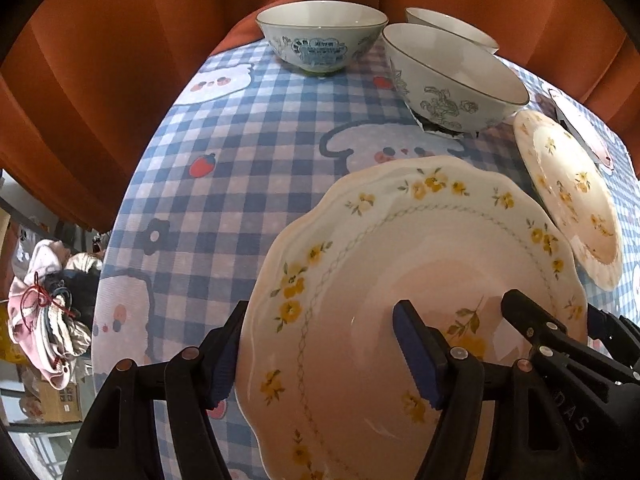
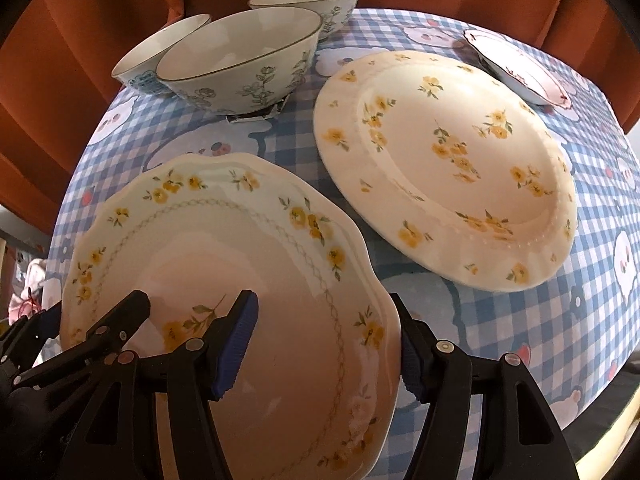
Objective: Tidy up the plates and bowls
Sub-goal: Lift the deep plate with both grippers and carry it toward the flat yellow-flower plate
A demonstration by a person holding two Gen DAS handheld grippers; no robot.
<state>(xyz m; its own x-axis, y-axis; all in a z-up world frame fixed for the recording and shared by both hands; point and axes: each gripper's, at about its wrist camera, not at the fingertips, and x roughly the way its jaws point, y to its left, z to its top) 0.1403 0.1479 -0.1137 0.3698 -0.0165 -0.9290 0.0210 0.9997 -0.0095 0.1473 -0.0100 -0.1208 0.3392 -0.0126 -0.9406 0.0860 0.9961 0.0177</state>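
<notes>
A scalloped white plate with yellow flowers (image 1: 400,264) (image 2: 224,240) is held between both grippers at the table's near side. My left gripper (image 1: 316,352) straddles its left rim, one finger under and one inside. My right gripper (image 2: 324,344) straddles its right rim the same way and shows at the right edge of the left wrist view (image 1: 560,332). A round flowered plate (image 2: 440,160) (image 1: 568,196) lies flat to the right. Three patterned bowls (image 2: 240,56) (image 1: 320,36) stand at the back.
The table has a blue checked cloth (image 1: 240,160) and orange curtains (image 1: 100,80) behind it. A small pink-patterned dish (image 2: 520,72) sits at the back right. A crumpled dark scrap (image 2: 256,114) lies under the nearest bowl. The table edge drops off at the left.
</notes>
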